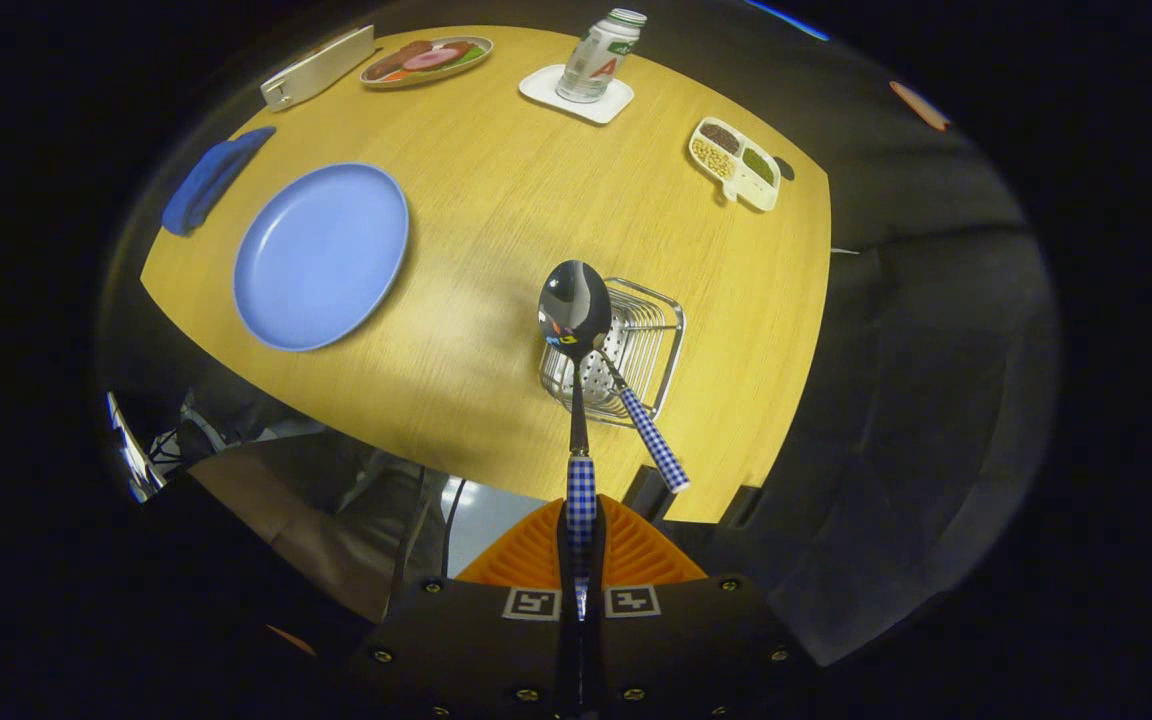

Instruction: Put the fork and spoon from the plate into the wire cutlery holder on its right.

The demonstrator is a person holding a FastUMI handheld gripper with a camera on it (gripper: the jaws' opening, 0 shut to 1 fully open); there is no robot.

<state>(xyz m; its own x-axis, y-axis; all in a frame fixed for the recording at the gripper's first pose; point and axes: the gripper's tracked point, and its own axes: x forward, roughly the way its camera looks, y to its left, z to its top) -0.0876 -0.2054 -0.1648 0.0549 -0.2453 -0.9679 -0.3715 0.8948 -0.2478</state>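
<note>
Two fingers [581,545] of your gripper clamp the spoon [576,330] by its checked handle, bowl raised over the wire cutlery holder [651,345]; the fork [648,432] leans inside it, right of the blue plate [321,255].

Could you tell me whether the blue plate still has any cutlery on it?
No, the blue plate lies bare, the spoon is in the gripper.

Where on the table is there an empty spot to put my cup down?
The widest bare wood lies mid-table, between the blue plate, the bottle's coaster and the snack tray. There is also room between the plate and the wire holder. The holder itself is crowded: a fork stands in it, and the fingers hold the spoon over it.
</note>
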